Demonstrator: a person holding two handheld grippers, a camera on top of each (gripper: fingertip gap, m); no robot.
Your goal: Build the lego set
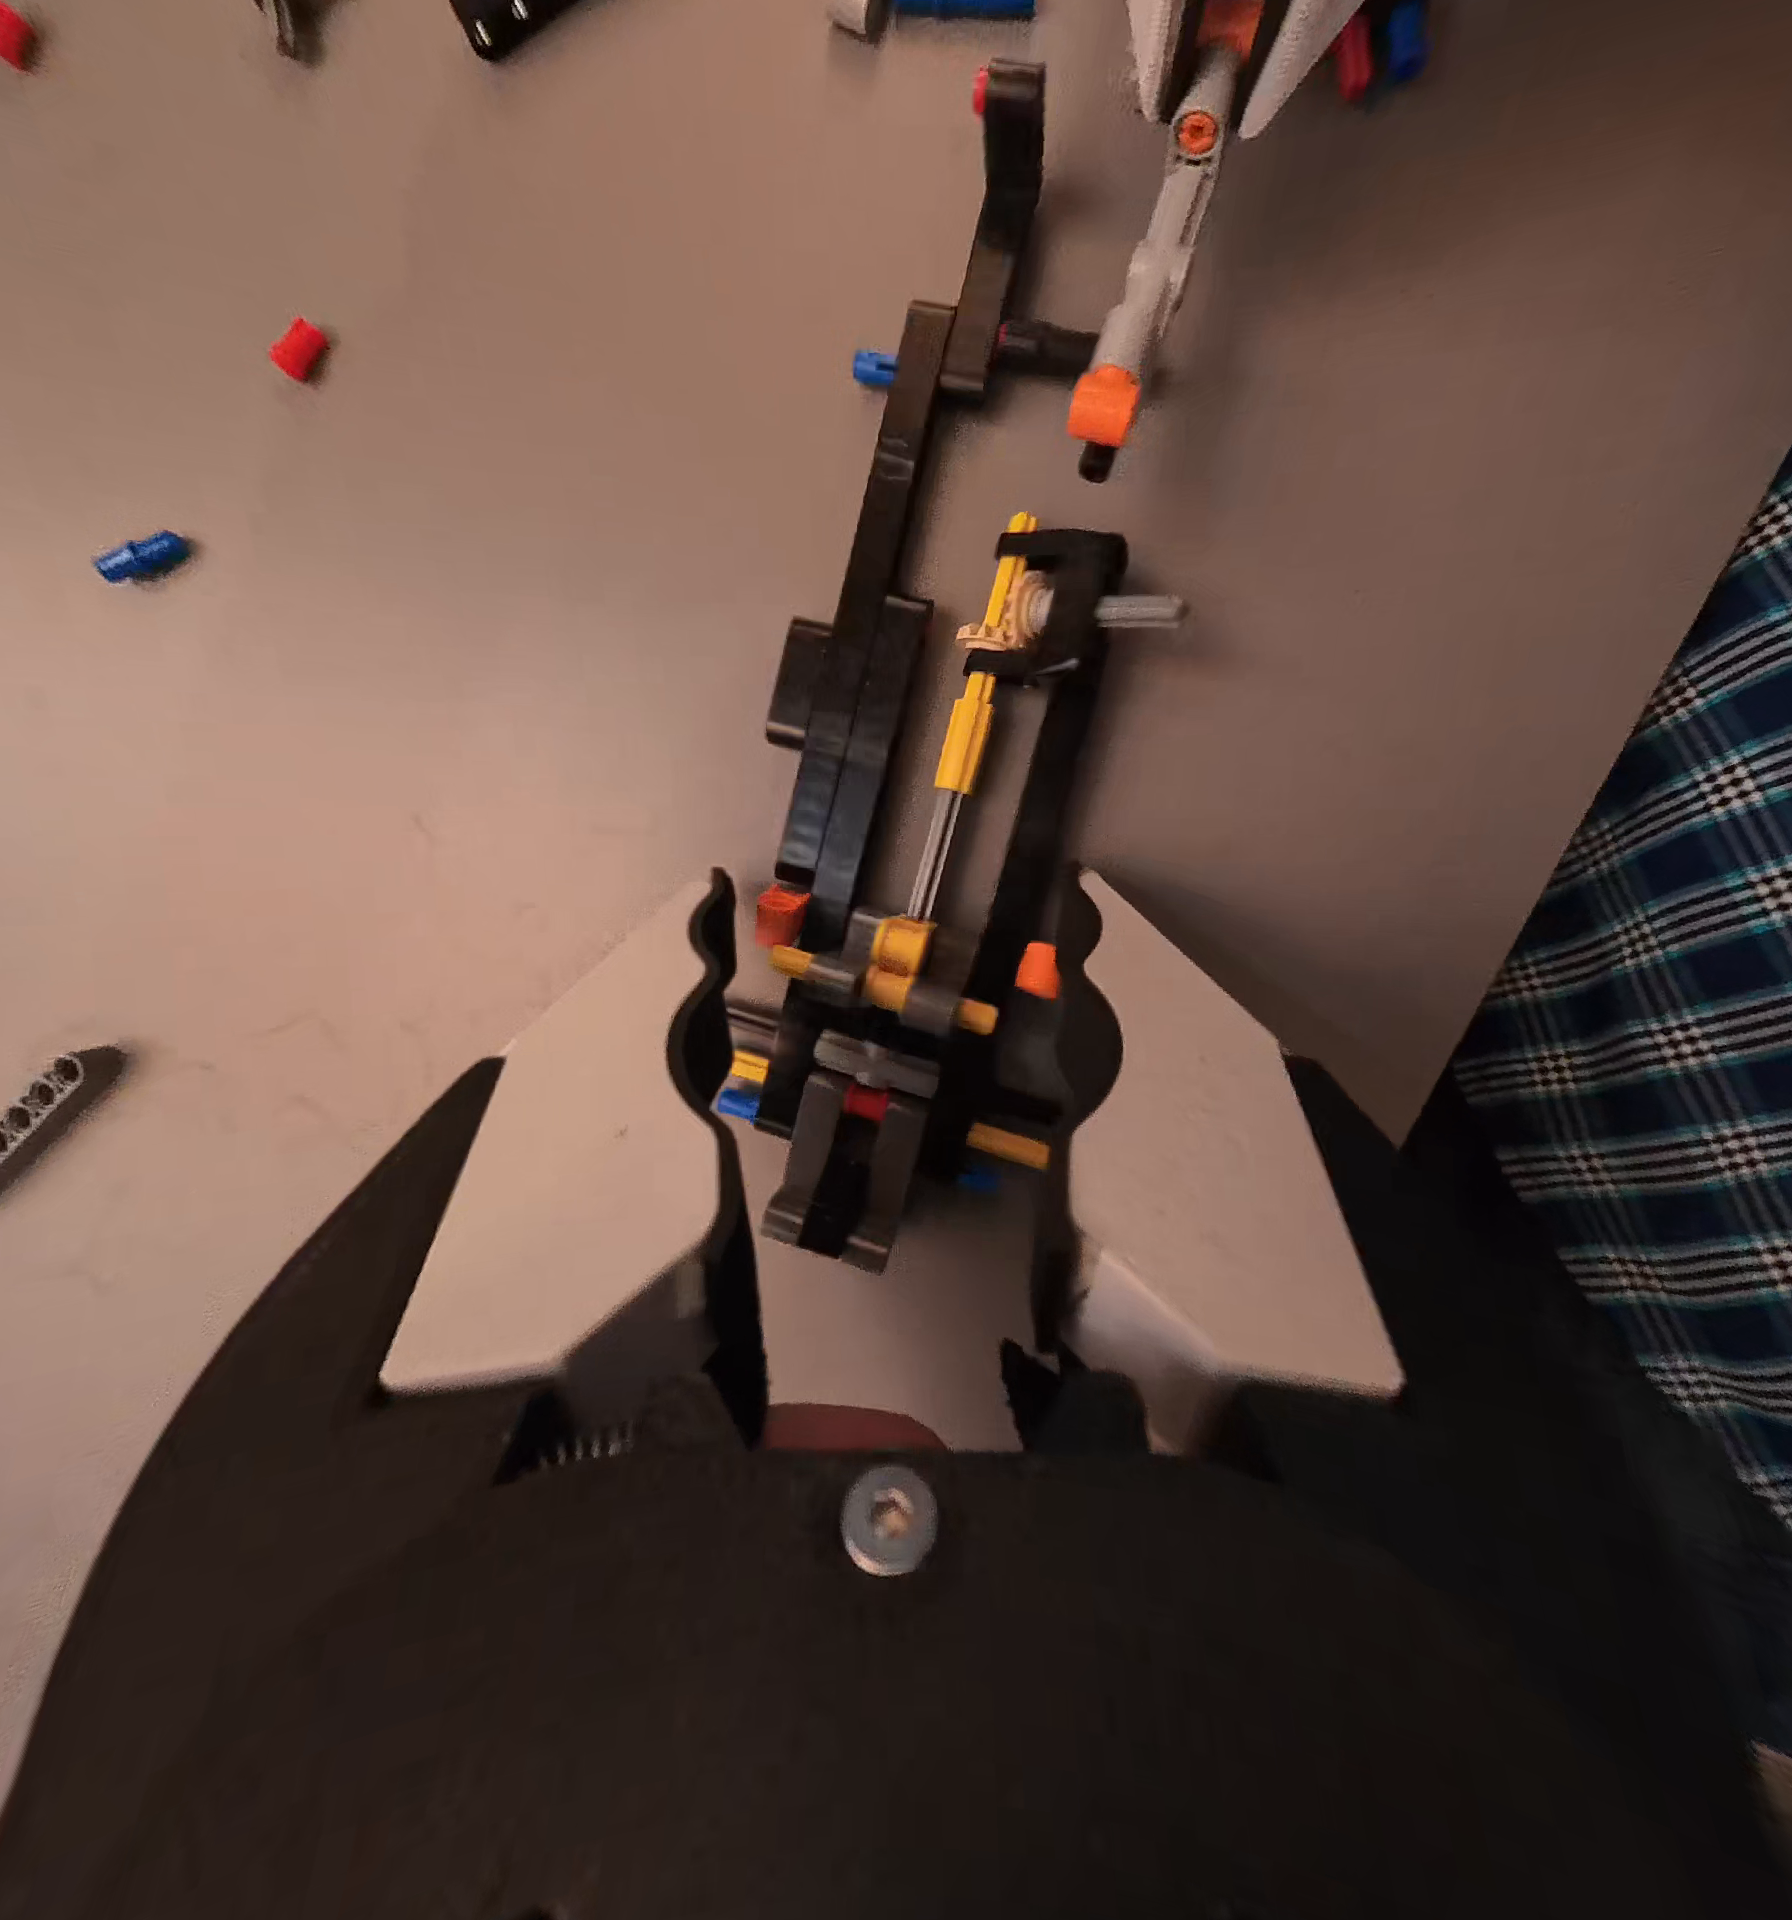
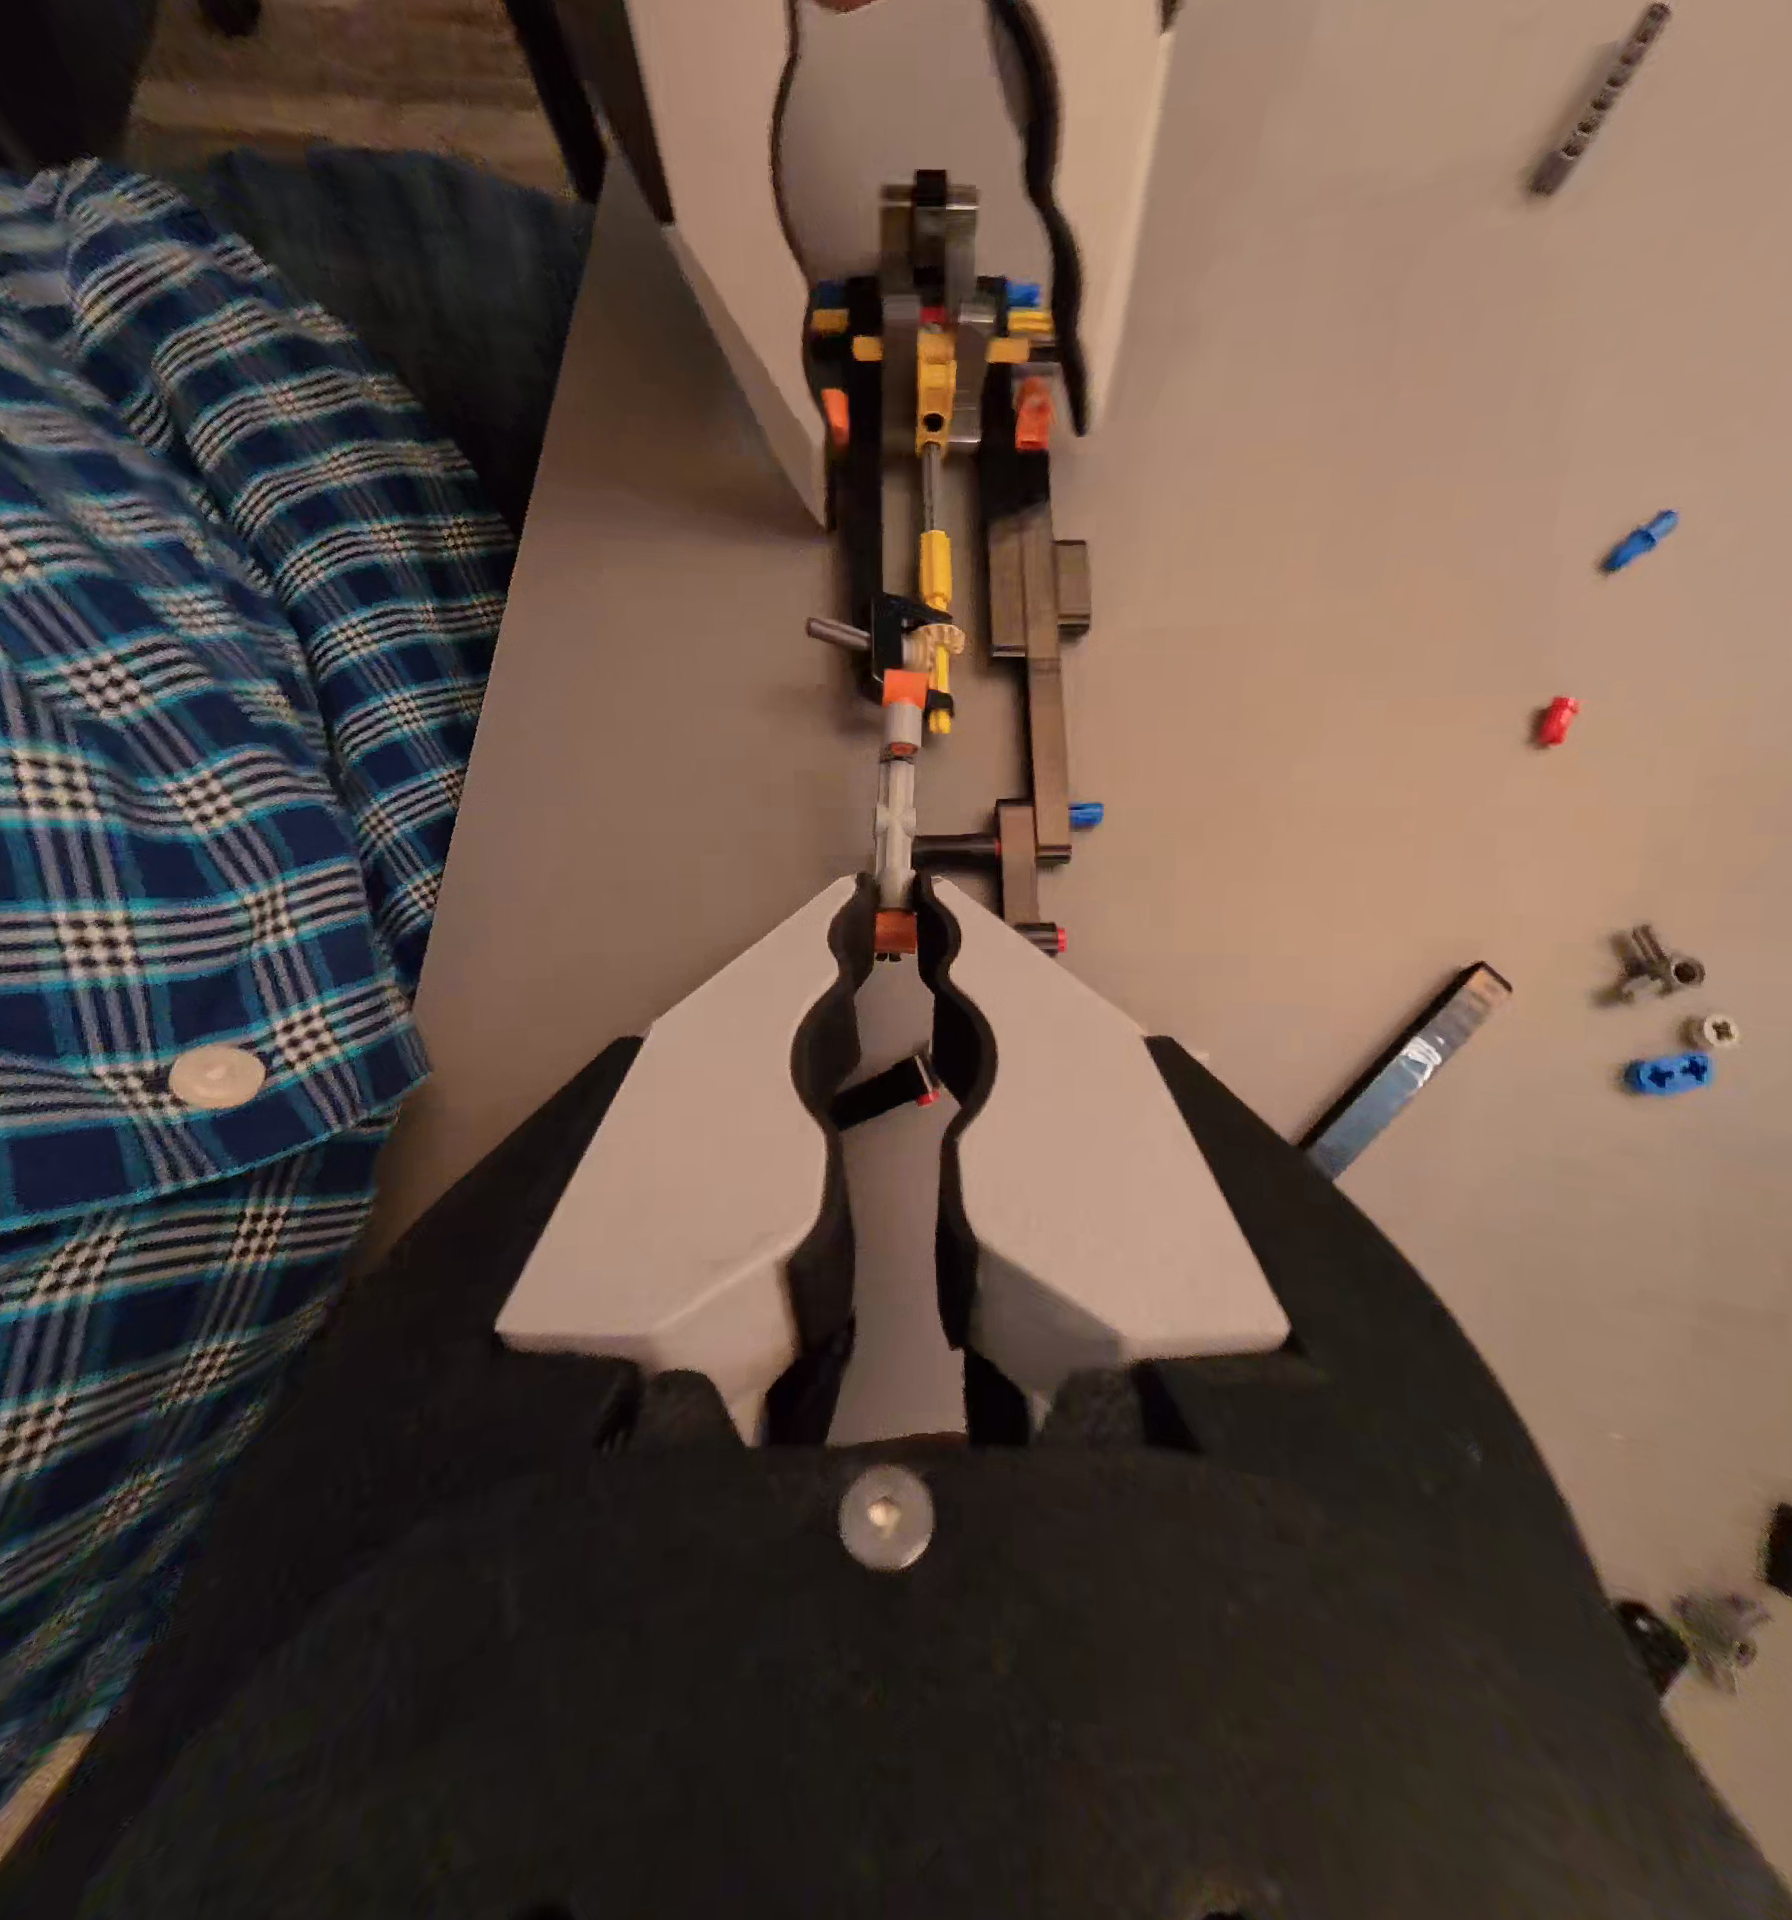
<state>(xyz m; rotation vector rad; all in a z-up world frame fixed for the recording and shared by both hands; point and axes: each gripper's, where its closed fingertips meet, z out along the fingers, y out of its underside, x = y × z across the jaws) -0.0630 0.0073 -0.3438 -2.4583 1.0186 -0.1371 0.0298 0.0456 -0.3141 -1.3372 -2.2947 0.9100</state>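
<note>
Left wrist view: the left gripper [image 1: 897, 1039] holds its white, black-lined fingers [image 1: 601, 1132] moderately apart, clamped on either side of the near end of the lego assembly [image 1: 913, 831], a long black frame carrying a yellow axle and a tan gear. The assembly lies lengthwise on the beige table [image 1: 404, 727], extending away from the gripper. Beyond its far end, the right gripper [image 1: 1198, 94] carries a grey rod with orange ends [image 1: 1146, 281]; whether the rod's lower end meets the frame's side pin cannot be told.

Right wrist view: the right gripper [image 2: 894, 914] has its fingers [image 2: 1037, 1122] nearly closed, pinching the orange end of the rod [image 2: 894, 810], whose far end reaches the gear region of the assembly [image 2: 949, 468].

Loose parts lie scattered well apart on the table: red pieces [image 1: 298, 348], a blue pin [image 1: 141, 554], a grey perforated beam [image 1: 24, 1127], a blue connector [image 2: 1668, 1071] and a long black beam [image 2: 1411, 1060]. A person's blue plaid shirt [image 2: 144, 675] borders the table edge.
</note>
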